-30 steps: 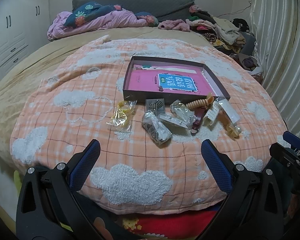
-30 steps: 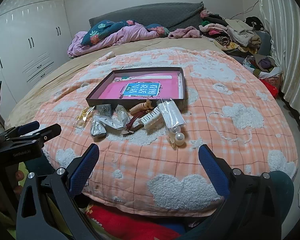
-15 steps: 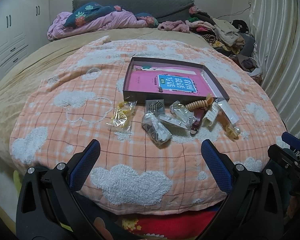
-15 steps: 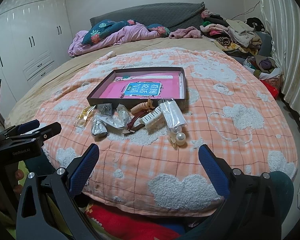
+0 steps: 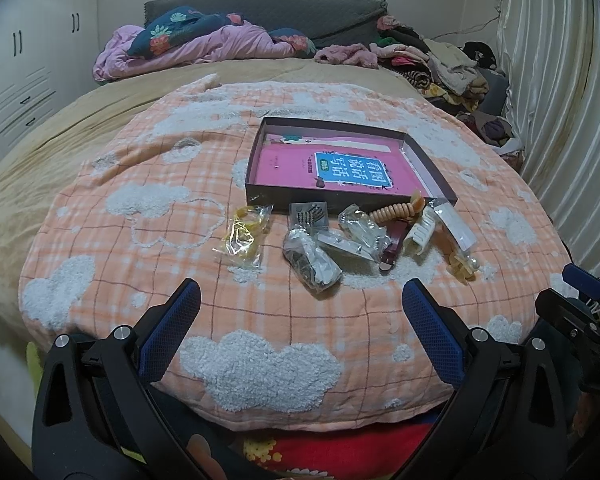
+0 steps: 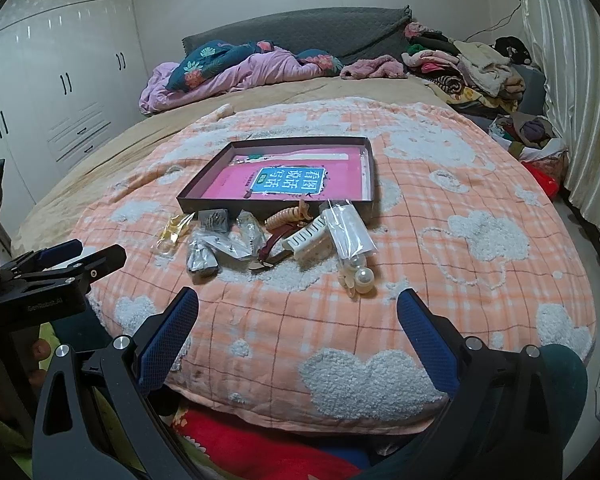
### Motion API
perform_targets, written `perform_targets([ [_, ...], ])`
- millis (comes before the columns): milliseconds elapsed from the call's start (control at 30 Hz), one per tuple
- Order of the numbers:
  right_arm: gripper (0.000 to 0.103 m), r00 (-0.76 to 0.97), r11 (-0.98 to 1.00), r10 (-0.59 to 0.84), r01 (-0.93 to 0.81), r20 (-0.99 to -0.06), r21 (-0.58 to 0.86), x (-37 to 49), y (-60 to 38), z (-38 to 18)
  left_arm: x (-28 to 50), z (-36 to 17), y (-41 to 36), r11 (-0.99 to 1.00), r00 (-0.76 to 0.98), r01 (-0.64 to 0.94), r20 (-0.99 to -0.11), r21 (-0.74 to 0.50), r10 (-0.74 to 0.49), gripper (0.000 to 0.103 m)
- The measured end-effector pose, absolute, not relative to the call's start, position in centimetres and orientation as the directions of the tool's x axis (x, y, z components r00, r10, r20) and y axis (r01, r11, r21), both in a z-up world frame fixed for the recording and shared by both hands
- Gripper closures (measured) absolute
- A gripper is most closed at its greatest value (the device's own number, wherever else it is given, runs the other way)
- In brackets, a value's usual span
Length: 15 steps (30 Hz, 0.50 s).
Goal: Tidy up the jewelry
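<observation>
A shallow dark box [image 5: 255,168] [image 6: 203,184] with a pink book inside lies on an orange cloud blanket. In front of it lie jewelry pieces: a yellow item in a clear bag [image 5: 244,232] [image 6: 171,230], a bagged dark piece [image 5: 312,262], an orange spiral hair tie [image 5: 394,211] [image 6: 285,217], a white hair claw [image 5: 420,234] [image 6: 306,236], a pearl clip [image 5: 462,266] [image 6: 362,278]. My left gripper [image 5: 300,306] and right gripper [image 6: 297,306] are both open and empty, held near the blanket's front edge, short of the pile.
The blanket [image 5: 139,220] covers the bed's foot. Crumpled bedding [image 5: 203,44] and a pile of clothes [image 5: 440,60] lie at the back. Curtains [image 5: 560,100] hang right. White wardrobes [image 6: 59,92] stand left.
Both grippers have drifted very slightly; the scene is almost unchanged and nothing was picked up.
</observation>
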State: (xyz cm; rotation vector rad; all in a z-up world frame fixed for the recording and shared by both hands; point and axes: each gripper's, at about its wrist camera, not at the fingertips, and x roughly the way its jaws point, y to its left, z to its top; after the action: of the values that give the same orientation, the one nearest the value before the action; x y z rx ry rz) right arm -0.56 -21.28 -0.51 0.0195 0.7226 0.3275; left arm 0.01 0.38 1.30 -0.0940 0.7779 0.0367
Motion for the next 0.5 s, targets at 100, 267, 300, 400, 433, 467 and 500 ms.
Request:
perform_targets([
  [100,0.004,0.702,0.949,0.299,-0.288,-0.646,0.127,-0.57,-21.3,-0.51,-0.09,1.25,0.41,0.995,0.712,-0.067,-0.702,-0.068,0.0,0.008],
  [267,0.004,0.704,0.949,0.299,-0.291,-0.645,0.122,-0.53,-21.2,-0.51,-0.11,1.41,0.52,0.995,0.715,-0.07,-0.699,-0.069,0.002,0.008],
  [300,0.004,0.703,0.949,0.3,-0.291,-0.645,0.123,-0.53,-21.2,-0.5,-0.09,1.4,0.62,0.995,0.716,-0.072,-0.698,-0.07,0.003,0.008],
  [400,0.004,0.703,0.947,0.302,-0.298,-0.644,0.12,-0.34,-21.13,-0.36,0.02,1.51,0.91,0.994,0.72,-0.078,-0.694,-0.077,0.003,0.008],
  [433,0.004,0.703,0.947,0.304,-0.298,-0.643,0.121,-0.21,-21.14,-0.29,0.05,1.51,1.02,0.994,0.723,-0.083,-0.691,-0.076,0.008,0.008],
  [467,0.004,0.702,0.947,0.304,-0.299,-0.644,0.121,-0.2,-21.09,-0.28,0.02,1.52,1.14,0.993,0.725,-0.088,-0.689,-0.074,0.013,0.008],
  [500,0.004,0.703,0.946,0.305,-0.301,-0.642,0.121,-0.11,-21.1,-0.23,0.17,1.62,1.28,0.993,0.725,-0.093,-0.689,-0.076,0.015,0.008],
])
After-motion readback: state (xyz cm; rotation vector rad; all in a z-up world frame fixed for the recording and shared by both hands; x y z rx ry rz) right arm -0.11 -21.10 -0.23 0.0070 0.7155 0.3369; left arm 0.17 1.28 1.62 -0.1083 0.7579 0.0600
